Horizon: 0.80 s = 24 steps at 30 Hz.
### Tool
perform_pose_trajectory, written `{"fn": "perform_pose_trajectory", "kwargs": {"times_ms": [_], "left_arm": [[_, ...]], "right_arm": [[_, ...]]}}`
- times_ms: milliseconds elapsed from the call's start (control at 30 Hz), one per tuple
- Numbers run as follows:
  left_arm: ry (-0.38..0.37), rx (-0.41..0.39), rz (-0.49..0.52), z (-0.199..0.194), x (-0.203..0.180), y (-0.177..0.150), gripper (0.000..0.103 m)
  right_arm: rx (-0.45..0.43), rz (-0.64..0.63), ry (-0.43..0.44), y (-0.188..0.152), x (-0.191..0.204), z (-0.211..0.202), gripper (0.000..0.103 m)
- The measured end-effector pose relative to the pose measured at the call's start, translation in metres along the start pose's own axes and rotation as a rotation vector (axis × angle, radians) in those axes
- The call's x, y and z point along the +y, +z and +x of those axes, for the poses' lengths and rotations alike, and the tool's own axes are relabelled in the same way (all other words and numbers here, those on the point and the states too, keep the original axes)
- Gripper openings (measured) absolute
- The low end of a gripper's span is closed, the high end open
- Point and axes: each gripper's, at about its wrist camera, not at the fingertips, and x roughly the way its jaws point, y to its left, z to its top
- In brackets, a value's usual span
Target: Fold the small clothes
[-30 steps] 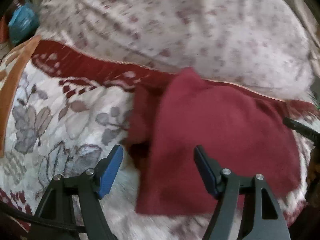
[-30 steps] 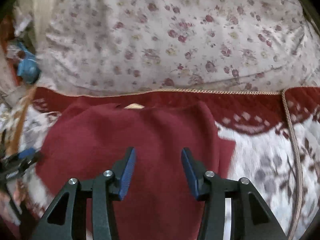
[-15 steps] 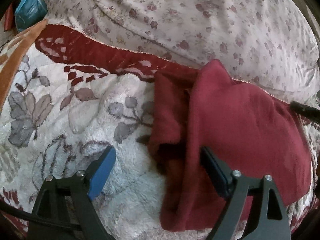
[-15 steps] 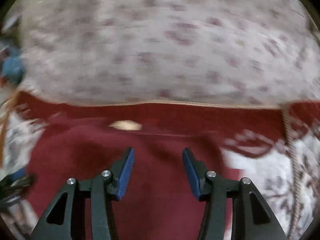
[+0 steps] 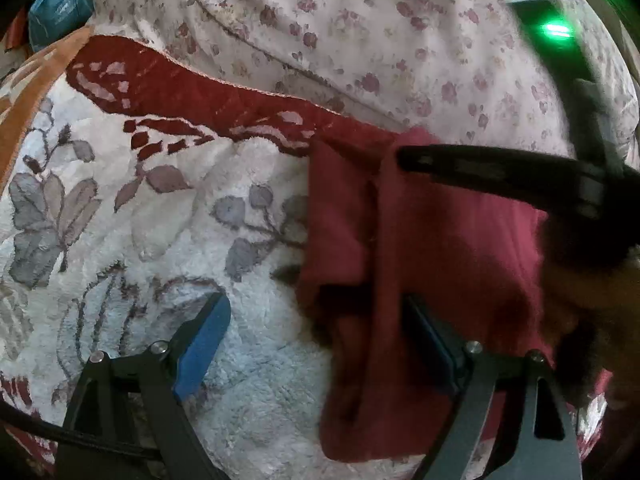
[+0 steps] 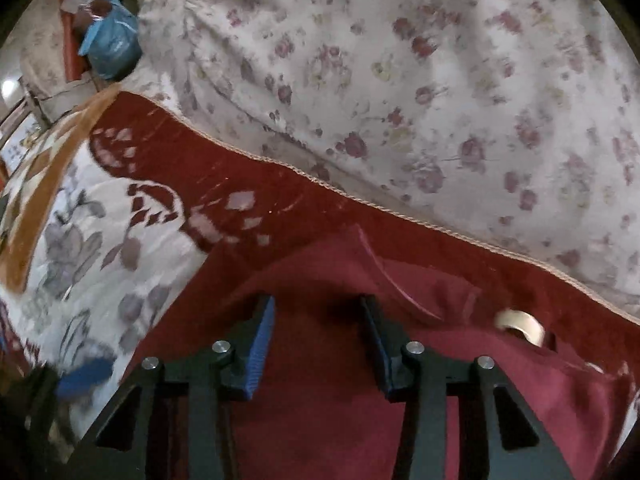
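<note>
A plush blanket [image 5: 248, 360] carries everything: cream pile patterned with grey leaves, a dark red border [image 5: 208, 100] edged with a thin cord, and an orange band [image 5: 24, 120] along the left side. A dark red garment [image 5: 460, 260] lies directly on it, partly folded, its near edge on the cream pile and its far end over the red border. Behind the border, a pale sheet with small red flowers [image 6: 440, 100] bulges upward, touching the blanket's corded edge.

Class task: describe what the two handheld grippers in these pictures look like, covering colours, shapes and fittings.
The left gripper and the right gripper each have a black angular frame with cut-out openings, silver round screws at the joints, and two fingers faced with blue pads. A black cable runs beside the left one.
</note>
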Motion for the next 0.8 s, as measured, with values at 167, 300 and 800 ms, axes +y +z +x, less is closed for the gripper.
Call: {"fn": "perform_pose_trajectory", "kwargs": {"times_ms": [167,300,800], "left_arm": [[0.0,0.008,0.001,0.002,0.0,0.002,0.088],[0.003,0.01,0.002,0.003,0.0,0.002,0.089],[-0.108,0.001,-0.1,-0.016,0.026,0.007,0.089]], "right_arm": [[0.026,0.016,-0.017,0.011,0.002,0.034,0.046],[0.034,0.032,-0.026,0.016,0.0,0.043,0.048],[0.019,0.094,0.094,-0.018,-0.016,-0.016,0.059]]}}
